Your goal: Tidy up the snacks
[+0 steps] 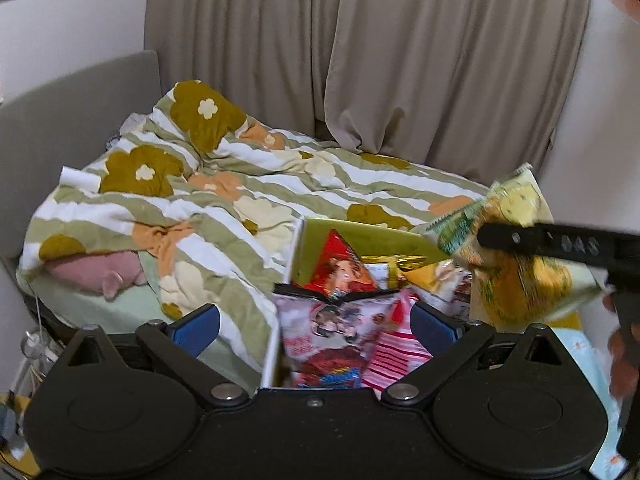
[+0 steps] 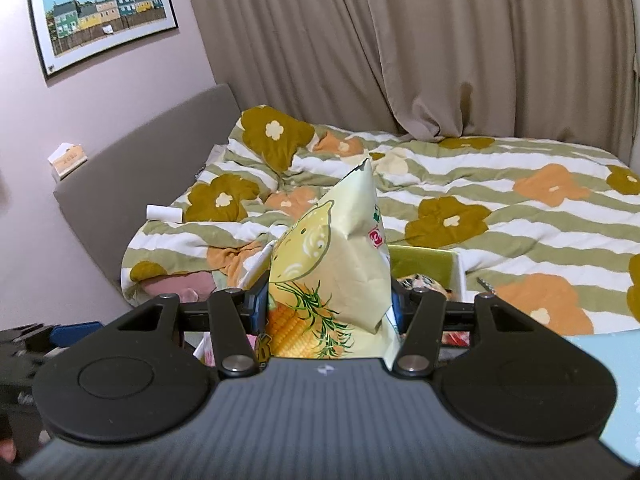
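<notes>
My right gripper (image 2: 328, 304) is shut on a pale yellow-green corn snack bag (image 2: 340, 264), held upright above the box. The same bag (image 1: 516, 248) shows in the left wrist view at the right, clamped by the right gripper (image 1: 492, 236). A green-lined white box (image 1: 360, 236) on the bed holds several snack packets, among them a red one (image 1: 340, 268) and a pink-and-white one (image 1: 332, 336). My left gripper (image 1: 316, 324) is open and empty, its blue pads either side of the box's near end. The box rim (image 2: 424, 256) peeks out behind the bag.
The bed has a rumpled flower-and-stripe duvet (image 1: 200, 200) and a grey headboard (image 2: 132, 176). A pink plush (image 1: 100, 272) lies at the bed's left edge. Beige curtains (image 2: 440, 48) hang behind. A light blue surface (image 2: 612, 372) lies at the right.
</notes>
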{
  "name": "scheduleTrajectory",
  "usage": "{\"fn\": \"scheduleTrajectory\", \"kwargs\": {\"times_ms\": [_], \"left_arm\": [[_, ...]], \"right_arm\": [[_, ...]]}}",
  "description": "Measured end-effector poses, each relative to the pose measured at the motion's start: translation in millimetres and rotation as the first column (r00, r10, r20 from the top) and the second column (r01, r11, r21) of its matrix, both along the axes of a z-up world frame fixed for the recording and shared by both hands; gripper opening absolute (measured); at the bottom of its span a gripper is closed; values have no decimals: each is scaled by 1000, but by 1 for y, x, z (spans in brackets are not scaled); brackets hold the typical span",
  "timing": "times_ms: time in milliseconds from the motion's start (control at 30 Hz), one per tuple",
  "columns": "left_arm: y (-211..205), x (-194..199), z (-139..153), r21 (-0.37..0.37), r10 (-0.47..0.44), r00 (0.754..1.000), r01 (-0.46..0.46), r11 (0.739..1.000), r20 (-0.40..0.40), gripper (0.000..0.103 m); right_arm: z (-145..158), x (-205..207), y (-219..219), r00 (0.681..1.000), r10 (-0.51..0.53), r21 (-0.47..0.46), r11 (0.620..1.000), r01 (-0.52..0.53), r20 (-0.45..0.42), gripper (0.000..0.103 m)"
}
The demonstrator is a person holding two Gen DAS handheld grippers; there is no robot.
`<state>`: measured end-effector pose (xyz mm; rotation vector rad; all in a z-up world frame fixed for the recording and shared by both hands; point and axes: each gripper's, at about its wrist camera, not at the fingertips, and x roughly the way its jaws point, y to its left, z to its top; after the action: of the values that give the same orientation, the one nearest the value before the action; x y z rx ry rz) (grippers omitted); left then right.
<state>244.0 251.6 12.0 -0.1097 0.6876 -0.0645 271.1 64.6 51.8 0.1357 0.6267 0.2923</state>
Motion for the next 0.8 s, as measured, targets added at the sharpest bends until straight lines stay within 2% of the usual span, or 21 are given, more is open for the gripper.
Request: {"fn": "scheduleTrajectory", "kwargs": {"times_ms": [100,200,267,300,567,800], "left_arm": [[7,6,-2,24,-11,1000,10,1000,2,102],[11,7,-5,31,-13,1000,13,999,0,102],[13,5,-8,32,-12,1000,12,999,-6,102],[13,3,-10,34,-12,1000,12,999,-9,102],[5,-13,-14,59,0,1000,1,998,-11,102],[-18,-48,8,87,2,998,-8,996,63,102]], "right_arm": [[-1,19,11,1000,-18,-15,1000,18,-13,69],[-5,34,20,999,-31,-20,999,31,-36,74],[-9,40,23,998,-46,-8,999,46,-53,98],[-11,40,23,997,-57,1,998,57,-54,103],[-19,12,11,995,-89,-4,996,89,-37,103],[-3,-29,-13,996,-85,15,996,85,21,103]]}}
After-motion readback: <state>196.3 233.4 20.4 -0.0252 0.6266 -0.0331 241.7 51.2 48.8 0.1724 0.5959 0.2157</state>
